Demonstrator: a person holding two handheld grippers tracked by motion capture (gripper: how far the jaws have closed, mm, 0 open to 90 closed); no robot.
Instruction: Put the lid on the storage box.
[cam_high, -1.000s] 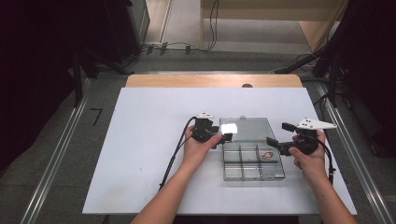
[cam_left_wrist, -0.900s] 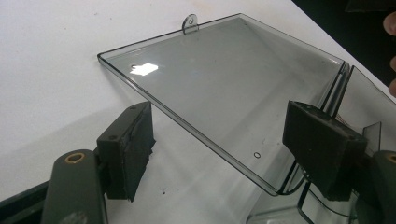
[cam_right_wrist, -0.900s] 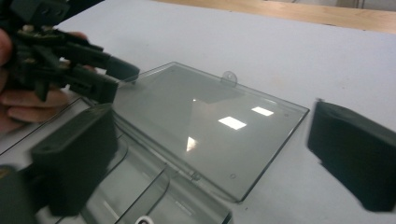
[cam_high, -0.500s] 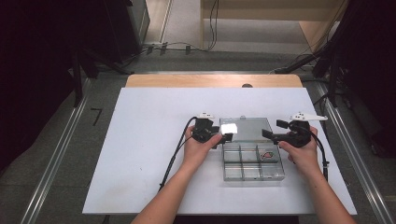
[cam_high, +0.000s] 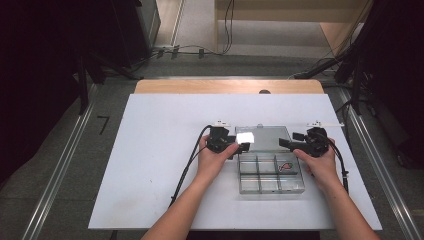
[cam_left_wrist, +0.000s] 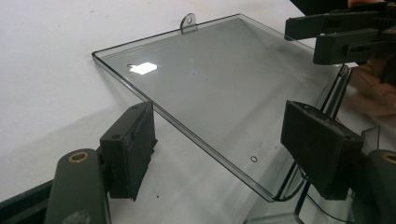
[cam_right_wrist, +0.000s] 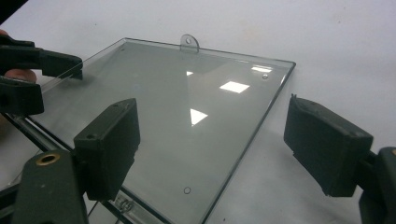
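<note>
A clear plastic compartment box (cam_high: 270, 181) lies on the white table top, its lid (cam_high: 263, 134) swung open to the far side. My left gripper (cam_high: 243, 147) is at the lid's left edge; in the left gripper view that gripper (cam_left_wrist: 224, 149) is open, the lid's edge (cam_left_wrist: 201, 144) running between its pads untouched. My right gripper (cam_high: 285, 144) is at the lid's right edge. Its jaws have just been closing, and that gripper (cam_right_wrist: 217, 149) still stands open with the lid's right edge (cam_right_wrist: 243, 158) between the pads. A small red item (cam_high: 285, 166) lies in one compartment.
The white table top (cam_high: 160, 155) spreads wide to the left of the box. A wooden strip (cam_high: 200, 86) borders its far edge. Black cables trail from both grippers toward the person. Metal rails (cam_high: 60, 165) run along the floor at each side.
The right hand has come in leftward and down to the lid's right edge, and its jaws have narrowed. The left hand and the box have stayed put.
</note>
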